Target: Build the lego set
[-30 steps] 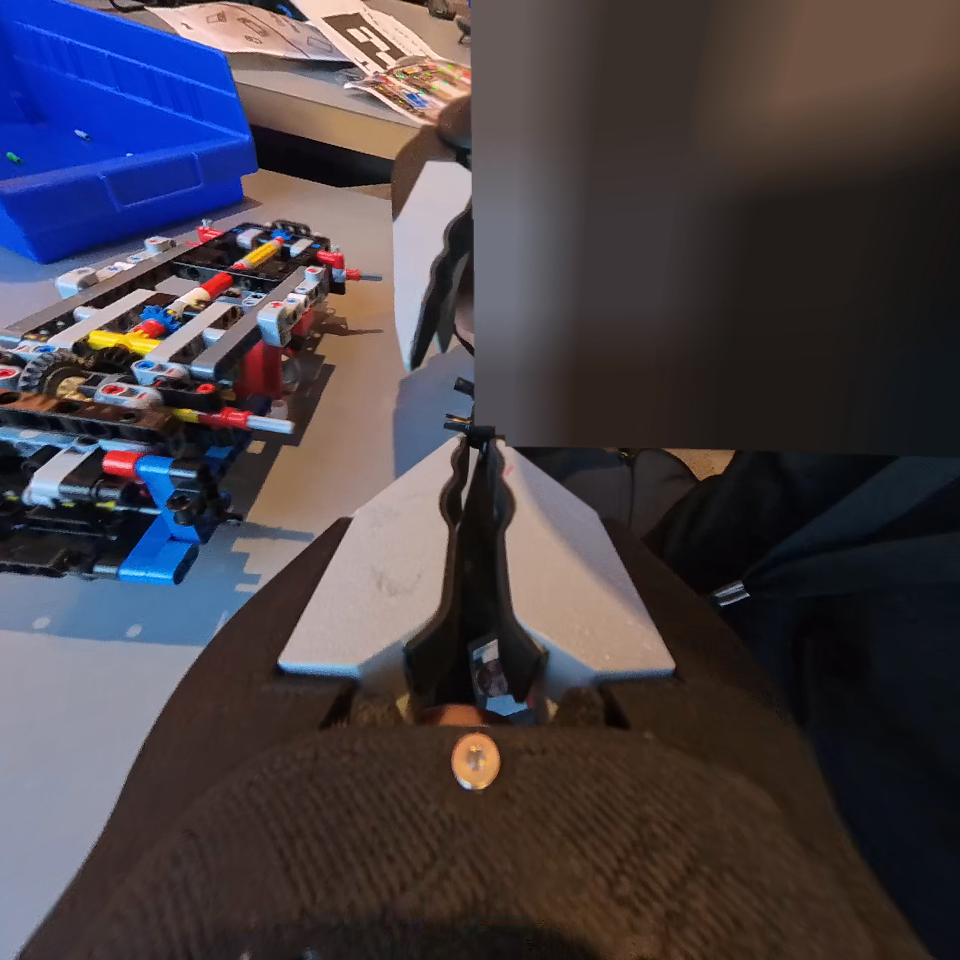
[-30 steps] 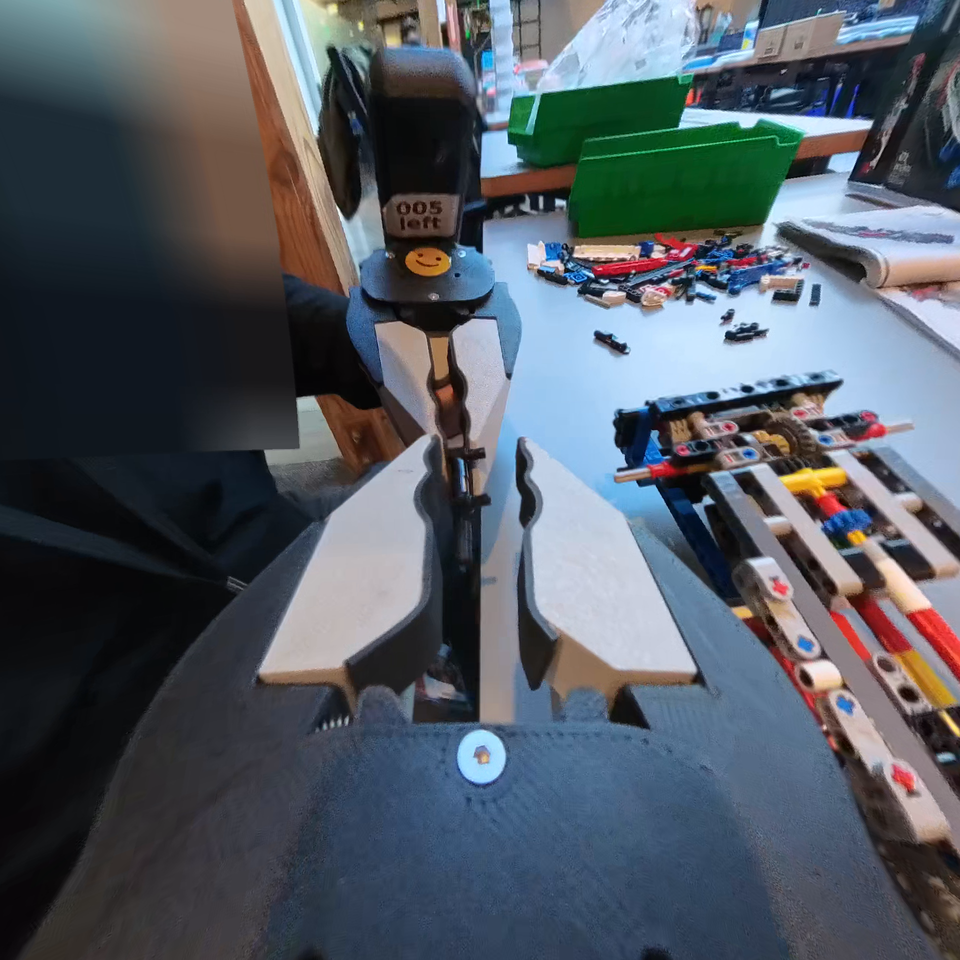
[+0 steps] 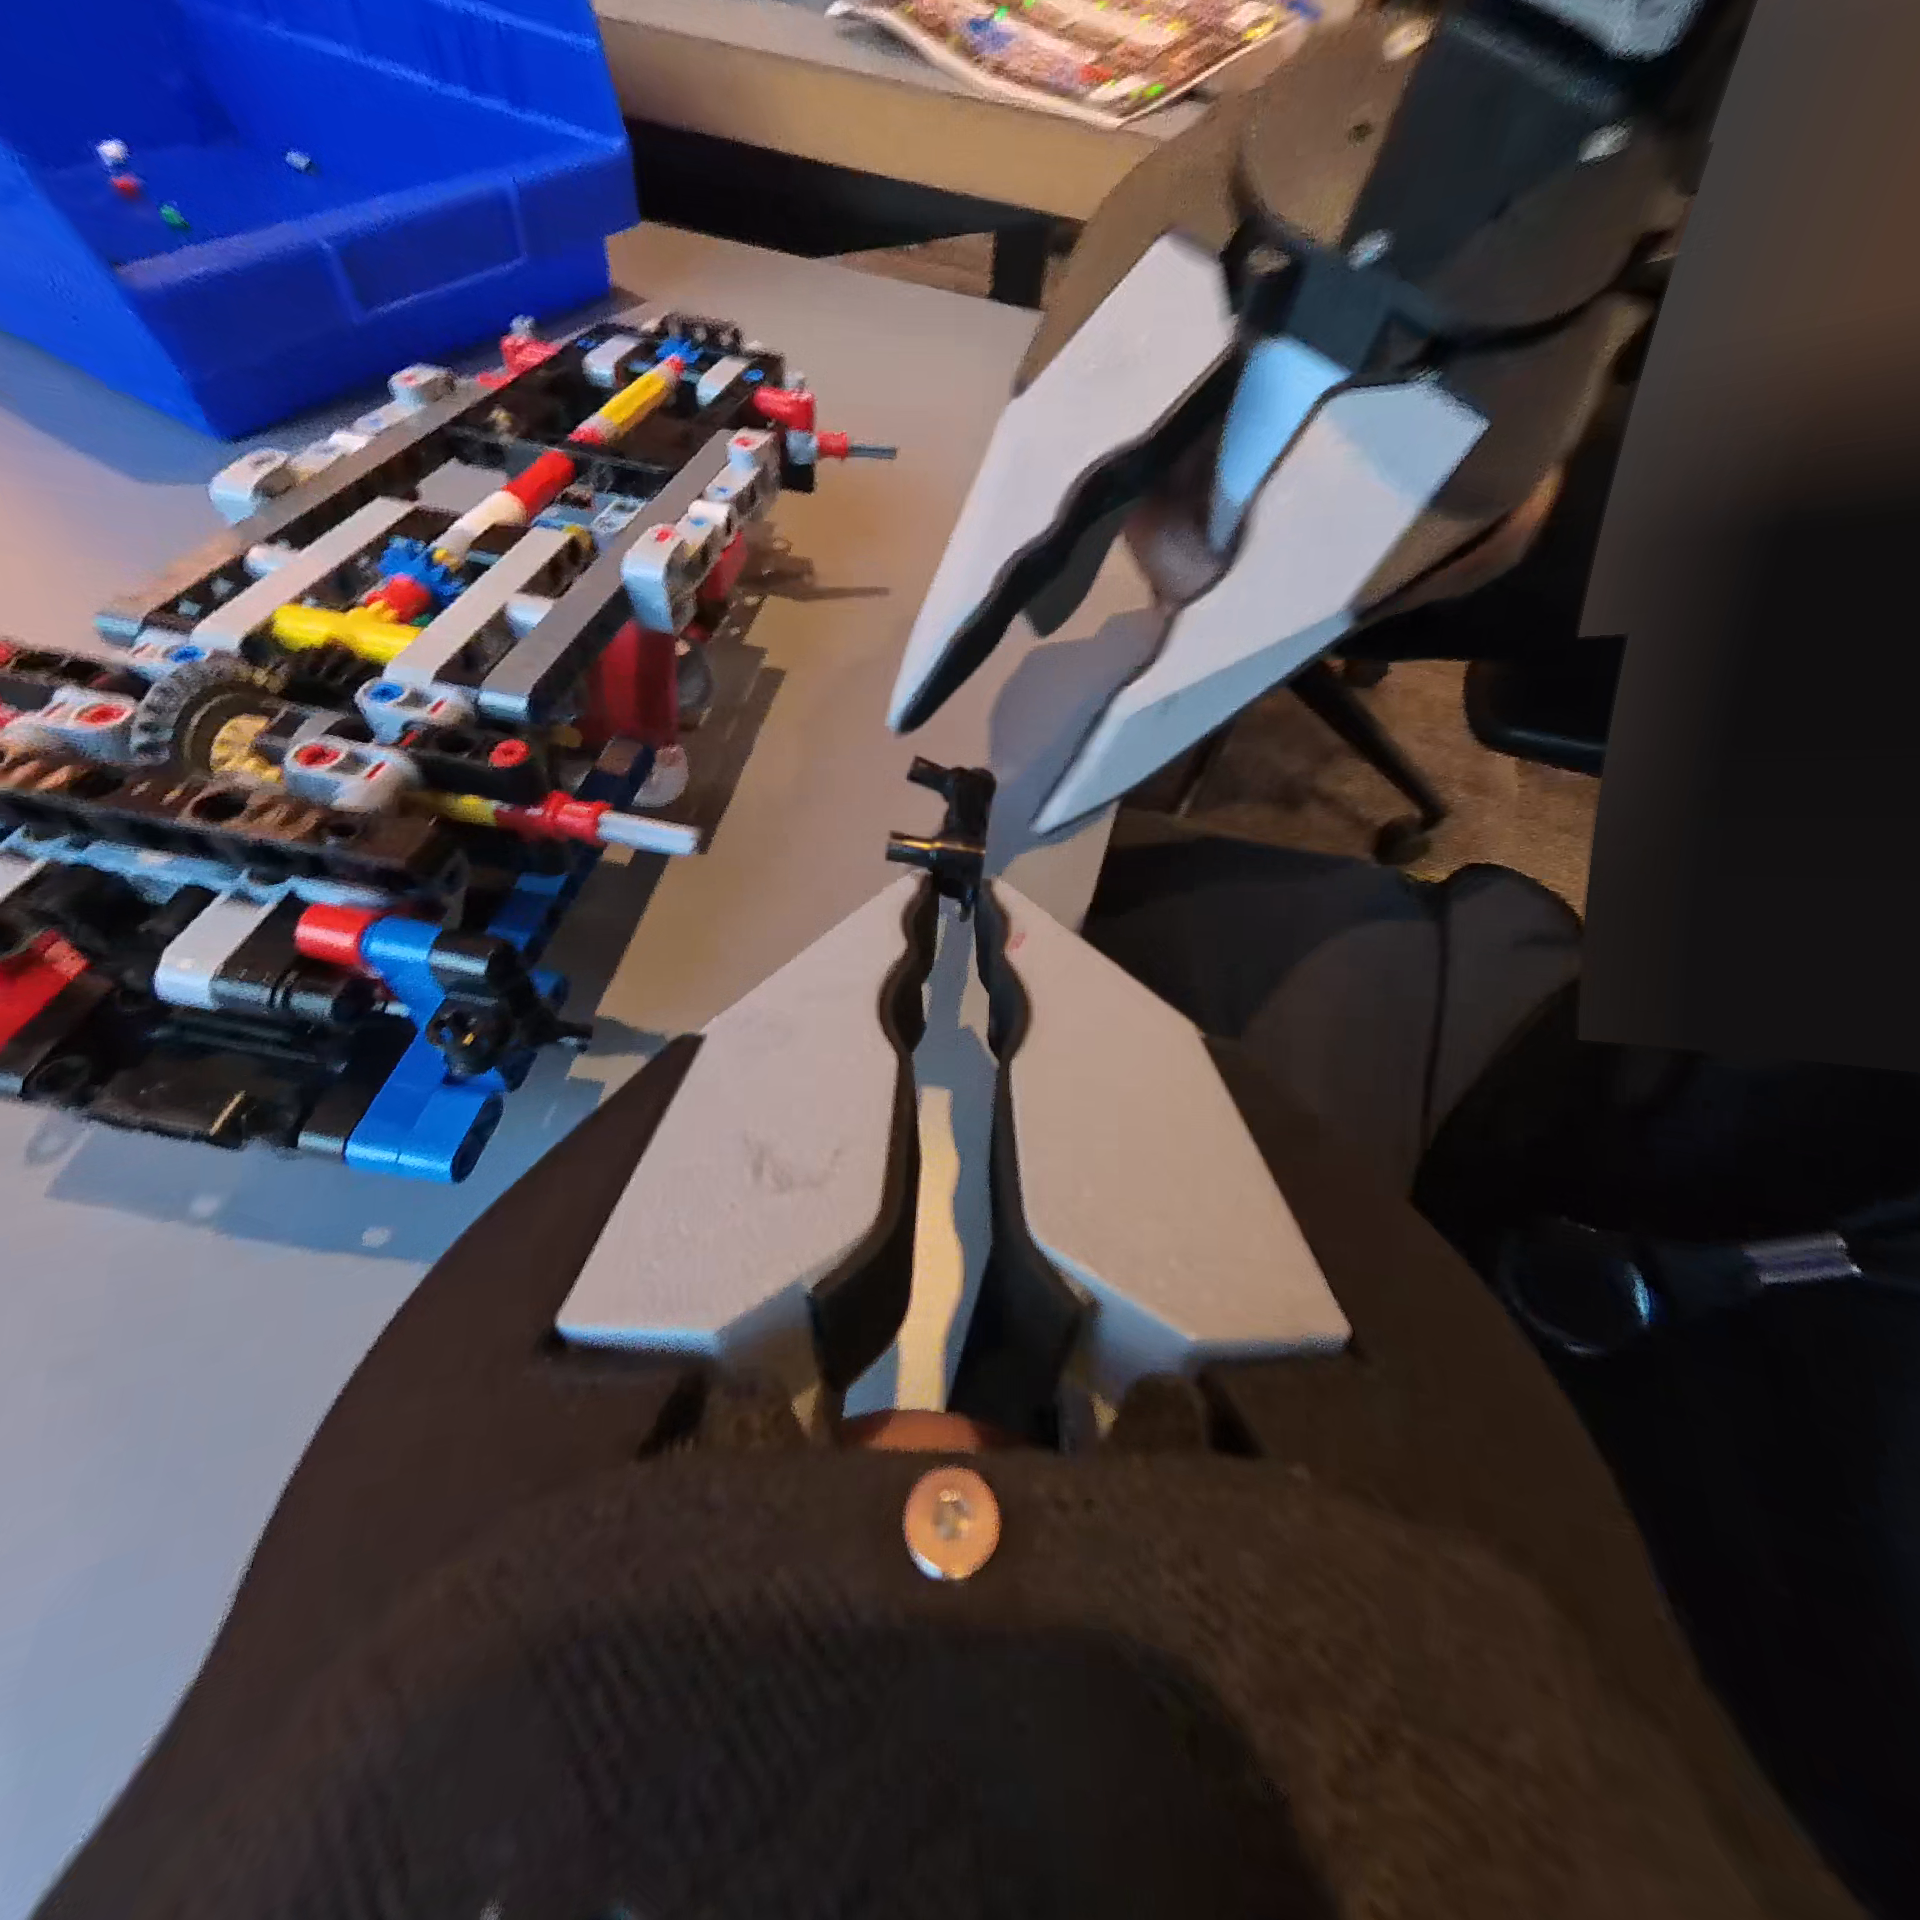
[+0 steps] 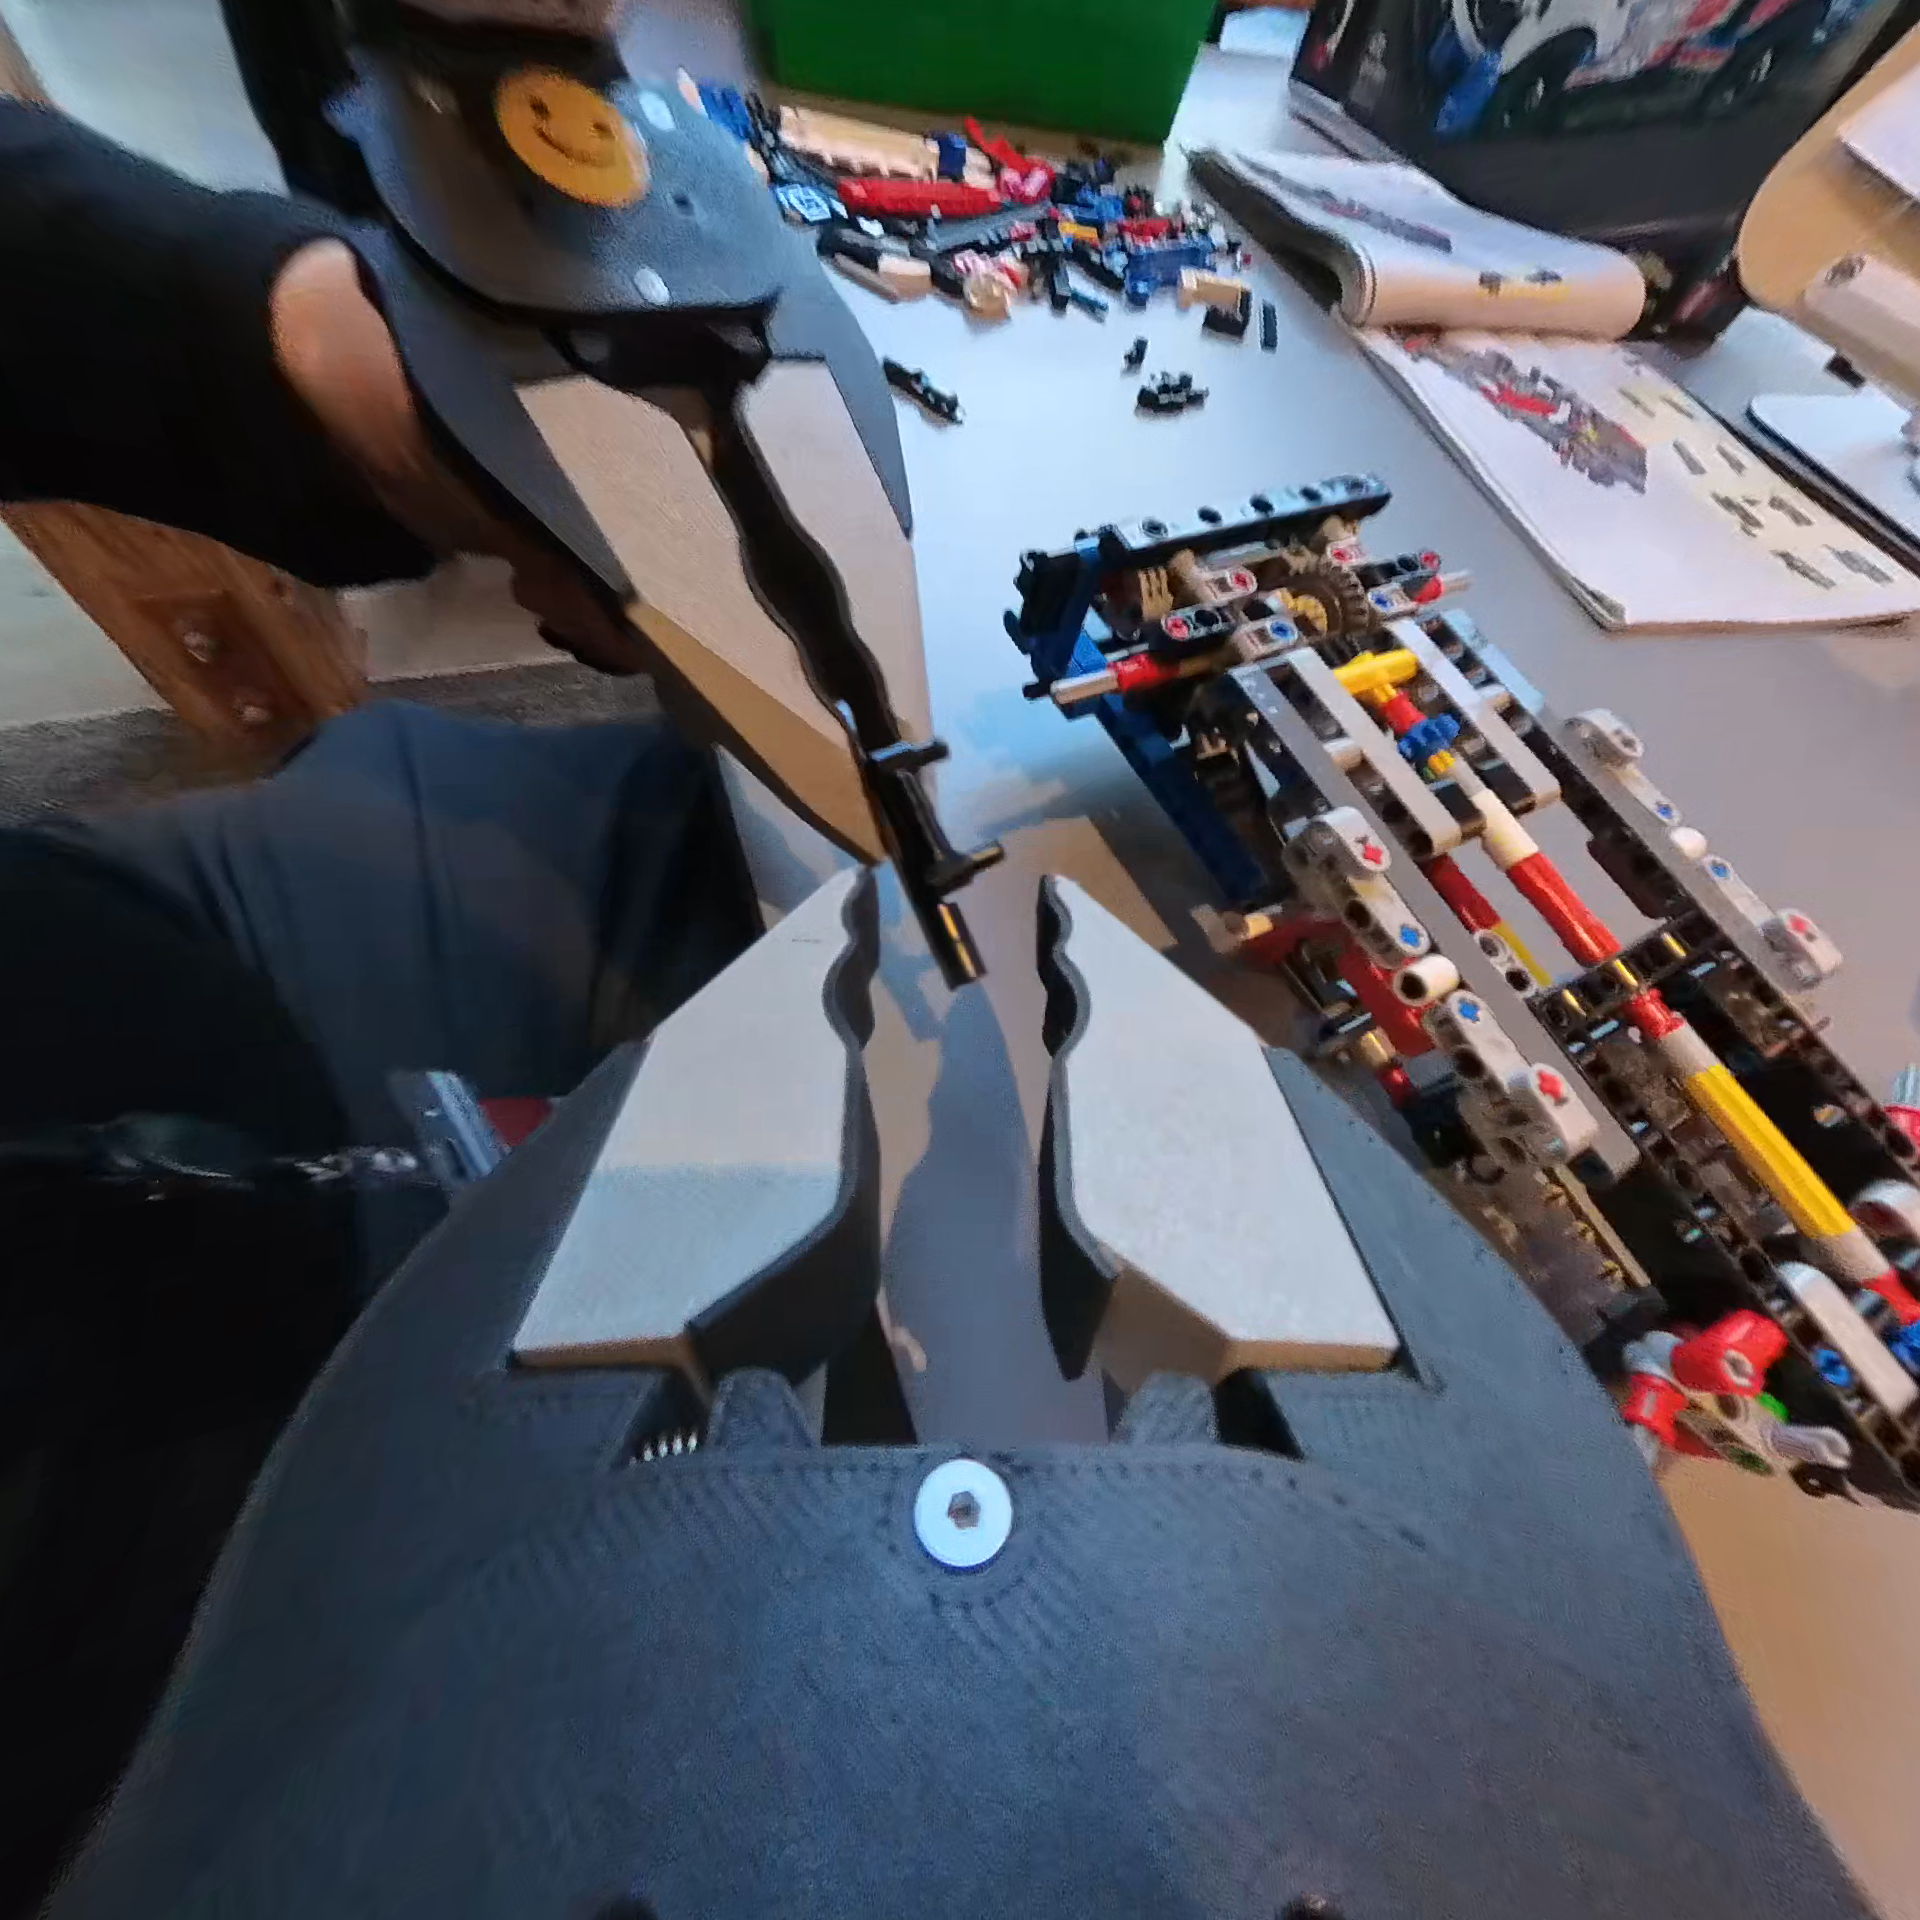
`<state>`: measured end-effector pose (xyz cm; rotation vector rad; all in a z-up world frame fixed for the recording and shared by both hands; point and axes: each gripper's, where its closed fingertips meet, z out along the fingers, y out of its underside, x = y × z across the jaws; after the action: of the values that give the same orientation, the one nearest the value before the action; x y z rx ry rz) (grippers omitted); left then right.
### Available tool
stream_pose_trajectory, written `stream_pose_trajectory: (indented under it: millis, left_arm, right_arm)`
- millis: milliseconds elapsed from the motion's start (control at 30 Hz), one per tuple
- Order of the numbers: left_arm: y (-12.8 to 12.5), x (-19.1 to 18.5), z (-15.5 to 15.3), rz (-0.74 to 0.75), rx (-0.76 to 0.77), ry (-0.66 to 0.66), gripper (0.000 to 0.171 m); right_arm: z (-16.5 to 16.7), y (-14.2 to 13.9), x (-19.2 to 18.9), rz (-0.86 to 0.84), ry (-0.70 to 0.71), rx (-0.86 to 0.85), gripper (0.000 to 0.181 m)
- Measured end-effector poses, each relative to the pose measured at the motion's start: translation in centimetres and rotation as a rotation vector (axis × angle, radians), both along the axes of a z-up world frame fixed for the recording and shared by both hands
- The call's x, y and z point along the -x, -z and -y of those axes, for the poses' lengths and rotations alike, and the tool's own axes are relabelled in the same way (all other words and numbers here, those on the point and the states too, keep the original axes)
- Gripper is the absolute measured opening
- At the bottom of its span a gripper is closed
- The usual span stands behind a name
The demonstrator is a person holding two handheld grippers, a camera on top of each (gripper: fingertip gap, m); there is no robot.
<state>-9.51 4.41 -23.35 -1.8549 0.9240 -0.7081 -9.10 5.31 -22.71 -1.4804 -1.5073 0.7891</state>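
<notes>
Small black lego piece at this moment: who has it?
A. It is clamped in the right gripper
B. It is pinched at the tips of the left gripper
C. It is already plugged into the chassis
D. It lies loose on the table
B: the left gripper is shut on the small black piece, while the right gripper stands open just short of it.

Partly built lego chassis (image 3: 416, 665) is lying flat on the grey surface (image 3: 156, 1403): black and grey beams, red, yellow and blue axles, a dark gear. Thin black axle piece (image 4: 920, 831) is sticking out past closed gripper tips, above the surface edge. Loose parts pile (image 4: 1018, 223) is lying beyond.
</notes>
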Motion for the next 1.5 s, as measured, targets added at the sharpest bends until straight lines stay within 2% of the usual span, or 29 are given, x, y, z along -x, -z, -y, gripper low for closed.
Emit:
stream_pose_trajectory:
  millis: [67, 133, 267, 367, 433, 533, 633, 733, 867, 1000, 1067, 1300, 1500]
  left_arm:
    - [-0.5, -0.3, 0.1, 0.015, -0.011, 0.028, 0.004]
    - [-0.4, -0.1, -0.2, 0.005, -0.017, 0.028, 0.004]
    - [-0.4, 0.1, -0.5, 0.003, -0.019, 0.003, 0.004]
    - [0.8, 0.8, -0.7, -0.089, 0.013, -0.036, 0.006]
    - [1.1, 1.6, -0.6, -0.143, -0.001, -0.059, 0.021]
    - [-0.2, 3.5, -0.4, -0.136, -0.040, -0.100, 0.023]
    - [-1.6, 7.2, -1.7, -0.168, -0.098, -0.207, 0.024]
    - [-2.4, 9.6, -3.2, -0.227, -0.175, -0.255, 0.038]
    - [-2.2, 9.8, -4.5, -0.215, -0.184, -0.214, 0.056]
    - [-2.5, 8.8, -4.8, -0.131, -0.195, -0.145, 0.060]
    - [-2.3, 8.7, -5.1, -0.127, -0.184, -0.140, 0.072]
    - [0.2, 8.3, -5.5, -0.213, -0.171, -0.092, 0.073]
    - [1.1, 8.0, -6.2, -0.296, -0.175, -0.080, 0.079]
  right_arm:
    - [-0.2, 0.6, 0.3, 0.019, -0.011, 0.008, 0.025]
    - [0.3, 1.0, 0.6, 0.015, -0.048, 0.085, 0.009]
    - [0.2, 0.8, 0.6, 0.002, -0.063, 0.129, 0.008]
    - [0.3, 1.4, 0.8, 0.045, -0.085, 0.136, 0.005]
    - [0.1, 1.5, 0.9, 0.058, -0.085, 0.136, 0.005]
    - [-0.4, 1.8, 1.1, 0.077, -0.088, 0.111, 0.005]
    - [-1.3, 2.2, 1.4, 0.114, -0.097, 0.047, 0.005]
    - [-2.1, 2.9, 2.0, 0.160, -0.105, 0.006, 0.005]
    - [-2.3, 2.9, 2.8, 0.159, -0.122, -0.019, 0.005]
    - [-2.5, 2.7, 3.3, 0.140, -0.137, -0.010, 0.005]
    - [-2.7, 2.5, 3.6, 0.131, -0.141, -0.012, 0.005]
    - [-3.1, 3.2, 4.0, 0.171, -0.153, -0.015, 0.005]
    - [-3.9, 3.3, 4.1, 0.179, -0.155, -0.030, 0.005]
